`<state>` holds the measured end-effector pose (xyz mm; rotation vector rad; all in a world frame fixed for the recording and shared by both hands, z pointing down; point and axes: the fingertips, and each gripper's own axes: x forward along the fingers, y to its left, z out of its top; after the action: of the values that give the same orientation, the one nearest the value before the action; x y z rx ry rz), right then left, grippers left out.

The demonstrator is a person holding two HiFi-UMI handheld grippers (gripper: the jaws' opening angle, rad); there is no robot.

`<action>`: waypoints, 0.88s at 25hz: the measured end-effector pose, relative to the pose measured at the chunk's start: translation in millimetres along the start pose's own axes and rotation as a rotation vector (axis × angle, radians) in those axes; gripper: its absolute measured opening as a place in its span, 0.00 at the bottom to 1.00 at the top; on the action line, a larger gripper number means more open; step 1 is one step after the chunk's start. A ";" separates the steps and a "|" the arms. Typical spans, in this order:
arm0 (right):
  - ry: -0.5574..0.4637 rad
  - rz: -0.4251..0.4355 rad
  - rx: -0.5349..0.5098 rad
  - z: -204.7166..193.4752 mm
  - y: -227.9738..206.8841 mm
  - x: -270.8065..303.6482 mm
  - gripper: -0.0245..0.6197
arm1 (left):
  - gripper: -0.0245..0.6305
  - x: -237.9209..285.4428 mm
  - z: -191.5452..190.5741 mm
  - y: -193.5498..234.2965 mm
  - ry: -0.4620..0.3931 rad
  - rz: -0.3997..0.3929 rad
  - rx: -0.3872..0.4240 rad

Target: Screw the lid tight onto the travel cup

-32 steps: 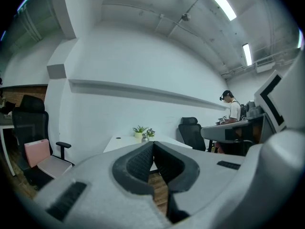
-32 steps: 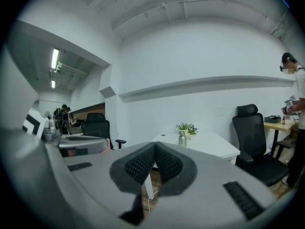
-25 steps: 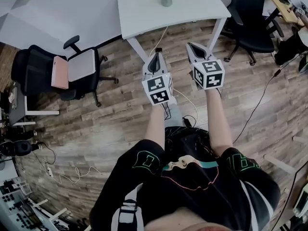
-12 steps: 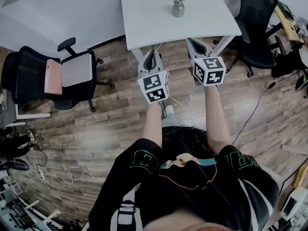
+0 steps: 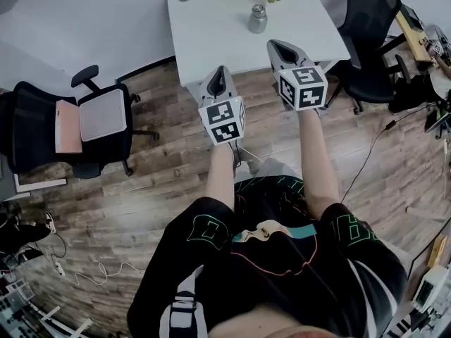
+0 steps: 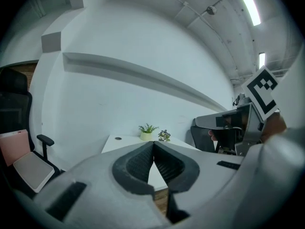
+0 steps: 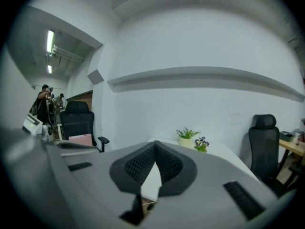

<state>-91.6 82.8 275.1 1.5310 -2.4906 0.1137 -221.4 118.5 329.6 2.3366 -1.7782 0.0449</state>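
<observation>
step: looks like the approach | left claw (image 5: 218, 76) and right claw (image 5: 276, 46): both pinched shut, empty | travel cup (image 5: 258, 20): on desk (image 5: 211, 20) ahead of both, nearer the right claw | tip: open up early, one steadies the cup body, other twists the lid (image 5: 259, 9)

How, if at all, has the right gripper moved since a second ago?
Yes. The right gripper advanced toward the white table; its tip now overlaps the table's front edge, previously short of it.

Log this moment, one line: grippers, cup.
left gripper: shut, empty | right gripper: shut, empty | small silver metal travel cup: upright on white rectangular table, untouched
</observation>
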 end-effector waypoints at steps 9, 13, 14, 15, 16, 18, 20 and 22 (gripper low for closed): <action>0.034 -0.048 -0.033 -6.9 -47.6 16.1 0.05 | 0.05 43.5 16.9 -7.0 -0.011 -0.040 0.046; 0.065 -0.069 -0.049 -24.6 -64.7 36.1 0.05 | 0.05 73.2 13.2 -5.1 0.004 -0.034 0.065; 0.072 -0.070 -0.061 -27.7 -69.9 42.3 0.05 | 0.05 83.2 13.2 -6.8 0.005 -0.035 0.070; 0.079 -0.070 -0.073 -31.0 -75.9 49.0 0.05 | 0.05 93.7 12.8 -9.7 0.008 -0.040 0.076; 0.087 -0.071 -0.082 -34.6 -82.5 56.0 0.06 | 0.05 104.3 11.8 -13.4 0.013 -0.047 0.084; 0.101 -0.066 -0.089 -41.1 -95.8 71.4 0.08 | 0.05 125.7 8.2 -19.9 0.031 -0.059 0.100; 0.112 -0.048 -0.097 -44.6 -107.5 88.3 0.11 | 0.05 147.9 4.3 -23.9 0.054 -0.060 0.106; 0.124 -0.020 -0.117 -45.7 -115.5 106.0 0.14 | 0.05 169.5 -1.2 -24.5 0.076 -0.052 0.100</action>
<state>-28.6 -54.2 337.8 1.4560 -2.3426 0.0569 -151.4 -36.2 352.2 2.4144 -1.7161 0.2166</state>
